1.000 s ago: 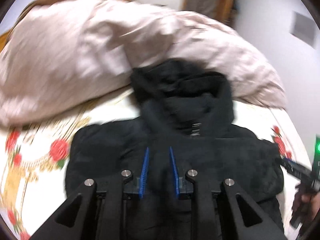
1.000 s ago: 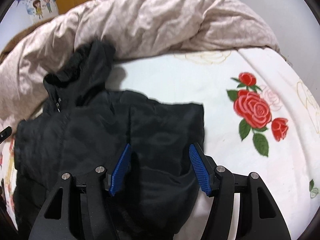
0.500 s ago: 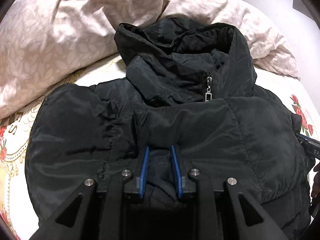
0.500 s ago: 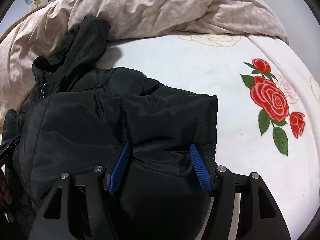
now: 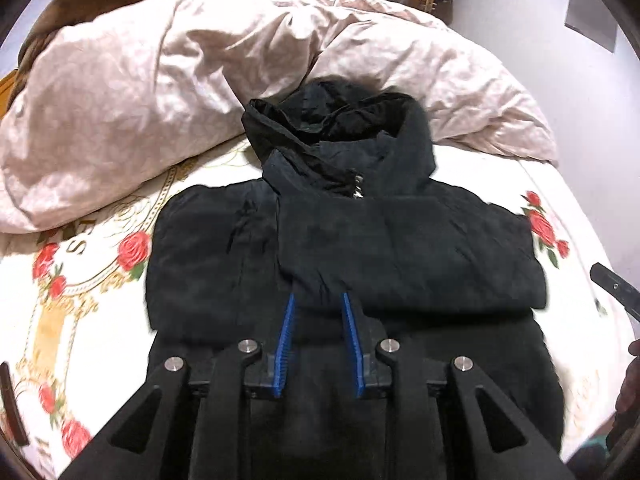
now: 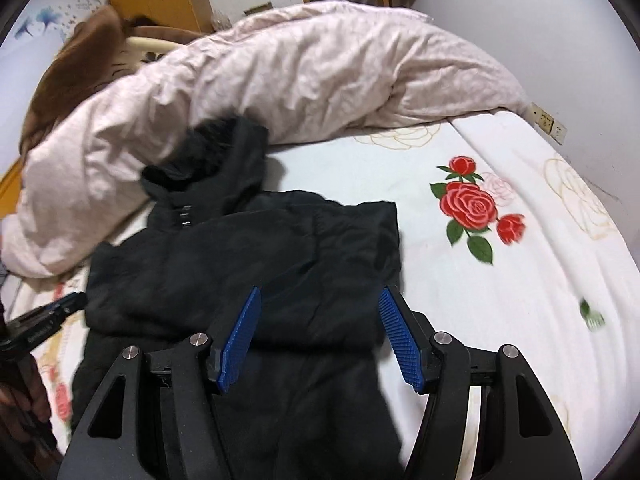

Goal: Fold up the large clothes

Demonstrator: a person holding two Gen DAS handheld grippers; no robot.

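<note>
A black hooded padded jacket (image 5: 360,240) lies on the bed, front up, hood toward the duvet, both sleeves folded across the chest. It also shows in the right wrist view (image 6: 248,256). My left gripper (image 5: 318,300) hovers over the jacket's middle, jaws a narrow gap apart, with nothing visibly pinched between them. My right gripper (image 6: 320,294) is wide open above the jacket's right edge, holding nothing. The left gripper's tip (image 6: 44,316) shows at the left edge of the right wrist view.
A crumpled pale pink duvet (image 5: 160,72) is heaped behind the hood. The white bedsheet with red roses (image 6: 472,204) spreads to the right. A wall socket (image 6: 548,124) sits by the bed's far right edge. A brown headboard (image 6: 80,44) stands behind.
Both grippers have pulled back and up from the jacket, so more of the bed shows. The right jaws have come off the folded sleeve, which stays lying on the chest.
</note>
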